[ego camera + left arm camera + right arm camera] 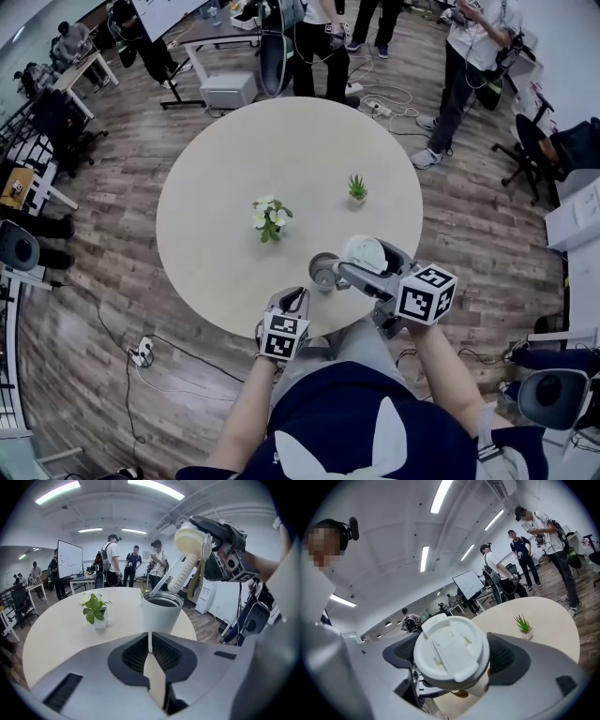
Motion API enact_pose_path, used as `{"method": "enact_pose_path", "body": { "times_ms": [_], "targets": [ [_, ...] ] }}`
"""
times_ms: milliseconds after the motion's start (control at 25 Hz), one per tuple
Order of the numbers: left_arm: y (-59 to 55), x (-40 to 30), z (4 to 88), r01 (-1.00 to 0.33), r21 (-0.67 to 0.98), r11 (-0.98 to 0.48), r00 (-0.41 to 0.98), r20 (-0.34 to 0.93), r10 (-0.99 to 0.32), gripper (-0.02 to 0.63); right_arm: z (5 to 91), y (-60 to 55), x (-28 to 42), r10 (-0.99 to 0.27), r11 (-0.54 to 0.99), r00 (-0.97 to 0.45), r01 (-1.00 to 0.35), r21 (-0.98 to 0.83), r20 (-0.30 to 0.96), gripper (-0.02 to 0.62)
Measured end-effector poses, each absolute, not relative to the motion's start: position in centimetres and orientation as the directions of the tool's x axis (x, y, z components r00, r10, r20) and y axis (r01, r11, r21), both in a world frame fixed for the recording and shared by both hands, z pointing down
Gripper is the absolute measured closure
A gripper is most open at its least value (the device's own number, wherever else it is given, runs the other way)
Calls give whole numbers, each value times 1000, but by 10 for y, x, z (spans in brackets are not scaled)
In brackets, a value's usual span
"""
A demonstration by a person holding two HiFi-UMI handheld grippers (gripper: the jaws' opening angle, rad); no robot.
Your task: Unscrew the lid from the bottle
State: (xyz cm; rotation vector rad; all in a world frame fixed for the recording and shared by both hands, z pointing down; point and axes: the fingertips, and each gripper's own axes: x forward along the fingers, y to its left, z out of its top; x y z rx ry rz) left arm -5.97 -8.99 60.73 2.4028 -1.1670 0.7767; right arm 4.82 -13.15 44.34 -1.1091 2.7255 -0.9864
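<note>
The left gripper (149, 644) has its jaws drawn together with nothing between them. It sits low at the near edge of the round beige table (56, 639), aimed at the bottle but apart from it. The right gripper (453, 658) is clamped across the round white plastic lid with a flip tab (189, 540), one pad pressing on each side, and holds it raised and tilted above and just to the right of the bottle.

The pale grey cylindrical bottle with a dark metal rim (161, 616) stands upright on the table in front of the left gripper, its mouth uncovered. Below the lid hangs a ribbed white plug. A clear straw (163, 579) slants down from it, and its lower end reaches the bottle's rim. Whether the straw tip is inside the mouth or only in front of it cannot be told.

Judged from this, the unscrewing itself is done: the lid is free of the threads and off the bottle. What seems left is to carry the lid and straw fully clear and perhaps set them down.

The bottle's inside looks dark, and no liquid can be made out. Further out on the table, a small white pot holds a broad-leaved green plant (95, 609), and another small pot holds a spiky green plant (523, 624). The two pots stand well apart.
</note>
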Motion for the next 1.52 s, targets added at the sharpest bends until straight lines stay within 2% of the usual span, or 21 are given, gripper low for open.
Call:
{"method": "enact_pose_path", "body": {
  "times_ms": [640,1520],
  "targets": [
    [-76,-52,556,-785,42,-618,550,507,-664,578,428,-104,67,-709,533,-699,-621,-575,97,143],
    [-64,-52,544,-772,30,-635,568,480,-668,578,417,-82,73,-736,539,-675,-629,-560,49,144]
  ]
}}
